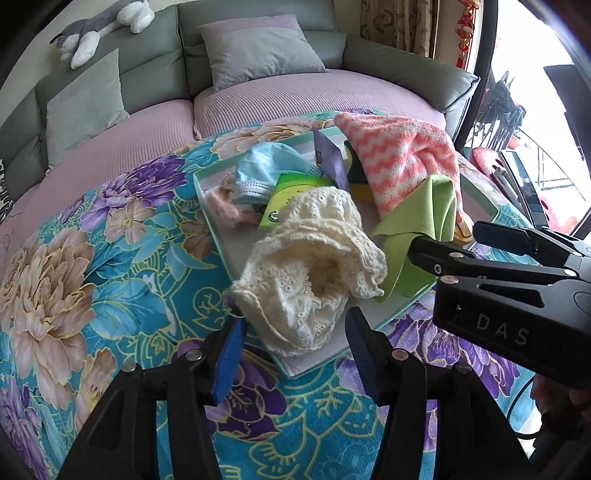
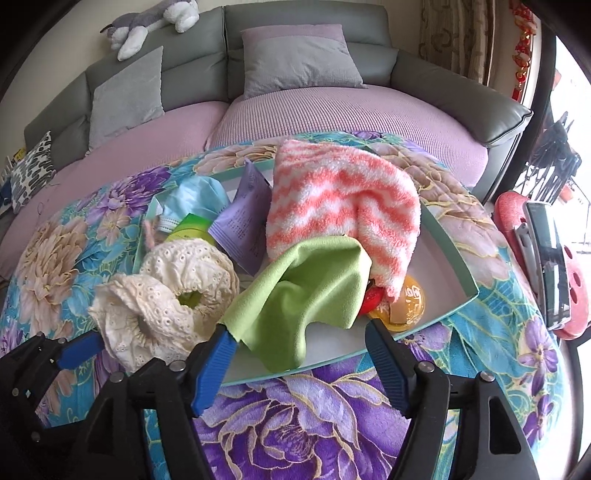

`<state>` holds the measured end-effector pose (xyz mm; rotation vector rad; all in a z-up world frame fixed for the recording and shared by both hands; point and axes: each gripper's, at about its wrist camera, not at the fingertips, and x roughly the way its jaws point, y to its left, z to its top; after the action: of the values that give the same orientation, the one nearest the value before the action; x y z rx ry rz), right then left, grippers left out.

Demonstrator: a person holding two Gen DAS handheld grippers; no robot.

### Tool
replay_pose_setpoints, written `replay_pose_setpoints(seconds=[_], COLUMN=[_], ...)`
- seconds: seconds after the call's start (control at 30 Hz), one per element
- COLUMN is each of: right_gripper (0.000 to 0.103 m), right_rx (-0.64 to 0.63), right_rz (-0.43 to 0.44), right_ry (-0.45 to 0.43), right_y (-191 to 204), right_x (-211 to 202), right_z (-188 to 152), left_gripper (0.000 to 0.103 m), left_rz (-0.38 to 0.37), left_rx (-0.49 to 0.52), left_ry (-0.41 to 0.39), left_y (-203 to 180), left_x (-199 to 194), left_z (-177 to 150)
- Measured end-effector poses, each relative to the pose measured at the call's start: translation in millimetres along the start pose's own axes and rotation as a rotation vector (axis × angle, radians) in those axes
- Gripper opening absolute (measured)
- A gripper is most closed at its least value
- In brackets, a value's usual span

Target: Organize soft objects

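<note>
Presently the tray on the floral table holds a loose pile. Risk: the cream lace hat overhangs the tray's near-left rim, long axis near to far, mouth facing near; it could slide off. The green cloth may snag the right claw. Both claws stand wide, holding nothing; left claw.

We cannot make out the yellow thing under the striped towel, the print on the purple packet, or the plush toy cut off at the top edge
</note>
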<state>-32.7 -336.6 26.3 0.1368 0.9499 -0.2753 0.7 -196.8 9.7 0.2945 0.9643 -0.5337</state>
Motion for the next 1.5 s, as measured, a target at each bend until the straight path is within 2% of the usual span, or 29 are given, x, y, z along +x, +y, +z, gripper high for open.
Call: replay_pose_setpoints(seconds=[0.17,0.3,0.47,0.53,0.57,0.6,0.67,0.9,1.13,1.5], right_gripper=[0.083,0.091,0.102,0.102,0.102,0.102,0.102,0.103,0.103,0.103], right_rx=[-0.009,-0.014,-0.01,-0.012,-0.013,-0.015,-0.025,-0.046,-0.077,-0.119], right_rz=[0.005,0.006,-0.004,-0.003,-0.001,0.002,0.003,0.022,0.032,0.052], right_ry=[0.004,0.026,0.043,0.039,0.037,0.037,0.037,0.029,0.051,0.083], right_y=[2.4,5.5,6.2,7.4,8.6,10.0,13.4,25.4,37.4,53.2], right_x=[-3.1,1.3,1.9,-0.7,-1.5,-2.4,-3.9,-11.4,-13.5,-12.0], right_z=[-0.5,-1.5,-3.6,-3.6,-3.6,-3.5,-3.4,-5.1,-20.4,-43.9], left_gripper=[0.059,0.07,0.075,0.075,0.081,0.092,0.097,0.098,0.098,0.098], left_rz=[0.027,0.048,0.089,0.117,0.124,0.131,0.145,0.218,0.189,0.245], left_rx=[-0.021,-0.059,-0.122,-0.153,-0.172,-0.194,-0.239,-0.334,-0.372,-0.348], left_ry=[-0.003,-0.008,-0.013,-0.015,-0.017,-0.02,-0.03,-0.057,-0.041,0.017], left_y=[11.0,23.5,42.2,51.2,56.3,61.3,71.4,96.5,104.8,102.5], left_x=[-9.6,-15.8,-20.7,-21.8,-22.0,-22.7,-24.4,-28.5,-31.1,-34.8], left_z=[-1.7,-3.1,-8.9,-11.8,-13.0,-14.2,-17.6,-29.8,-42.9,-60.0])
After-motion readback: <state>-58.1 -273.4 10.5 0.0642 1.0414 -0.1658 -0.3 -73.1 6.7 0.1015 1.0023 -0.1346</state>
